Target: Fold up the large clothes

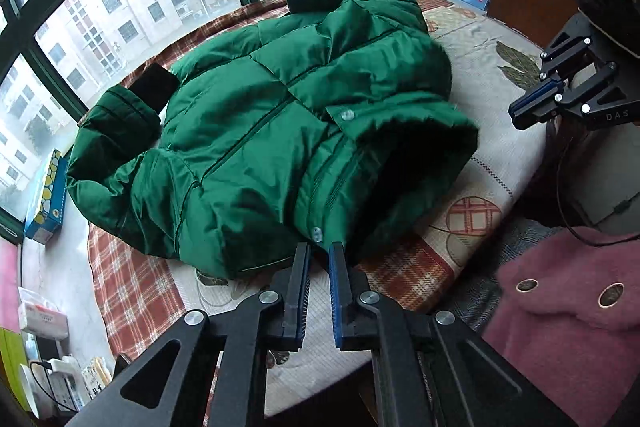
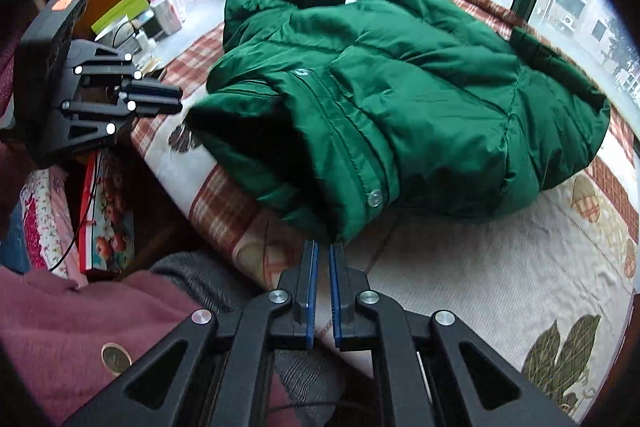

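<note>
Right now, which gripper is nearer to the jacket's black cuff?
Left. The left gripper sits at the jacket hem on the cuff side; the right gripper hangs off the opposite side, across the jacket from it.

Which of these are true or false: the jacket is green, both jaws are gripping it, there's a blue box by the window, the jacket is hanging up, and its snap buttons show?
1. The jacket is green. True.
2. Both sets of jaws are gripping it. False: the left gripper and the right gripper each stand just short of the hem, jaws nearly closed with a narrow gap, holding nothing.
3. A blue box lies by the window. True.
4. The jacket is hanging up. False: it lies flat on the patterned bed cover.
5. Snap buttons show on its front. True: one snap button sits near the hem.
</note>
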The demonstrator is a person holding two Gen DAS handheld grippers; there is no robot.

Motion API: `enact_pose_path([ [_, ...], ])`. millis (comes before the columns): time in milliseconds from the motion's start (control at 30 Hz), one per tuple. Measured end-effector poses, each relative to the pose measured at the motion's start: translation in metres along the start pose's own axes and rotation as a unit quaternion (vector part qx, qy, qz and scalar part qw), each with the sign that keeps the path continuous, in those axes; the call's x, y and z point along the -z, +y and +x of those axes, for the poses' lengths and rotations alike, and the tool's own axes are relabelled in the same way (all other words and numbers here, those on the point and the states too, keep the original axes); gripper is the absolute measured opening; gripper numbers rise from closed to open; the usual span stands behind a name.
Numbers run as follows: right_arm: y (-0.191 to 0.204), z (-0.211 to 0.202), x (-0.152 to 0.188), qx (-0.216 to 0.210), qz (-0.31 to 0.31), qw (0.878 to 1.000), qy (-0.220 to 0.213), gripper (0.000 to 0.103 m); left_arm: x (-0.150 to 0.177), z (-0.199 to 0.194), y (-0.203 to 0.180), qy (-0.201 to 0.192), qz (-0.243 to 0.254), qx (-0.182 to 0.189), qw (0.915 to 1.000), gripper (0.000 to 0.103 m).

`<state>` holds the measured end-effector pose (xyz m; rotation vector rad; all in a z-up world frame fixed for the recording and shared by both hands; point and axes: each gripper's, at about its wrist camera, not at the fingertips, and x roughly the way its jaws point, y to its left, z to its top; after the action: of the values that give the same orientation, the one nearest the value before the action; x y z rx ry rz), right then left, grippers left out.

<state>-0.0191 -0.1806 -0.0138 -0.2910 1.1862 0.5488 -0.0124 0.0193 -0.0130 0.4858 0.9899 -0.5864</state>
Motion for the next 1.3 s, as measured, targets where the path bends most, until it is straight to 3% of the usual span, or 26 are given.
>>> enact_pose_path([
  [133, -0.017, -0.027, -0.018, 0.026, 0.009, 0.999, -0.017, 0.009, -0.014, -0.027, 0.018, -0.033, -0.021, -0.001, 0.9992, 0.012],
  [167, -0.023, -0.029, -0.023, 0.026, 0.011, 0.999, -0.024, 0.013, -0.022, -0.028, 0.026, -0.039, -0.032, -0.001, 0.9987, 0.013],
  [233, -0.042, -0.029, -0.040, 0.032, 0.023, 0.998, -0.040, 0.035, -0.046, -0.022, 0.047, -0.045, -0.051, -0.010, 0.9976, 0.020],
  [267, -0.050, -0.026, -0.045, 0.033, 0.034, 0.998, -0.052, 0.058, -0.059, -0.014, 0.061, -0.046, -0.061, -0.018, 0.9969, 0.029],
  [300, -0.063, -0.023, -0.052, 0.037, 0.049, 0.996, -0.062, 0.070, -0.067, -0.006, 0.071, -0.044, -0.071, -0.029, 0.9961, 0.034],
  [367, -0.090, -0.012, -0.056, 0.049, 0.092, 0.992, -0.068, 0.070, -0.085, 0.014, 0.094, -0.035, -0.089, -0.051, 0.9941, 0.050],
  [500, -0.157, 0.017, -0.045, 0.025, 0.216, 0.975, -0.051, 0.071, -0.106, 0.056, 0.148, -0.009, -0.122, -0.070, 0.9900, 0.053],
  [567, -0.179, 0.031, -0.027, -0.015, 0.277, 0.960, -0.039, 0.071, -0.110, 0.076, 0.173, -0.004, -0.141, -0.084, 0.9864, 0.054],
  [667, -0.195, 0.049, -0.004, -0.113, 0.344, 0.932, -0.034, 0.071, -0.115, 0.103, 0.209, 0.007, -0.170, -0.073, 0.9828, 0.055],
  [800, -0.189, 0.068, 0.005, -0.163, 0.353, 0.921, -0.017, 0.071, -0.115, 0.131, 0.242, 0.031, -0.220, -0.047, 0.9738, 0.055],
  [900, -0.181, 0.075, 0.000, -0.194, 0.339, 0.920, -0.013, 0.071, -0.104, 0.124, 0.229, 0.020, -0.227, 0.036, 0.9730, 0.055],
  [1033, -0.182, 0.088, -0.009, -0.195, 0.333, 0.922, -0.007, 0.071, -0.087, 0.096, 0.163, 0.021, -0.157, 0.073, 0.9848, 0.056],
  [1067, -0.184, 0.091, -0.006, -0.199, 0.337, 0.920, -0.009, 0.072, -0.082, 0.089, 0.146, 0.020, -0.139, 0.080, 0.9868, 0.063],
  [1100, -0.186, 0.094, -0.002, -0.199, 0.341, 0.919, -0.014, 0.073, -0.076, 0.082, 0.129, 0.019, -0.124, 0.086, 0.9883, 0.070],
  [1133, -0.186, 0.094, -0.003, -0.195, 0.344, 0.918, -0.016, 0.075, -0.069, 0.076, 0.109, 0.019, -0.111, 0.086, 0.9899, 0.086],
  [1167, -0.186, 0.096, -0.002, -0.192, 0.346, 0.918, -0.018, 0.076, -0.064, 0.070, 0.093, 0.015, -0.098, 0.083, 0.9916, 0.091],
  [1233, -0.186, 0.099, 0.000, -0.190, 0.354, 0.916, -0.021, 0.077, -0.053, 0.061, 0.058, 0.009, -0.062, 0.087, 0.9942, 0.091],
  [1300, -0.190, 0.107, 0.004, -0.193, 0.374, 0.907, -0.026, 0.077, -0.045, 0.062, 0.029, 0.006, -0.027, 0.066, 0.9974, 0.091],
])
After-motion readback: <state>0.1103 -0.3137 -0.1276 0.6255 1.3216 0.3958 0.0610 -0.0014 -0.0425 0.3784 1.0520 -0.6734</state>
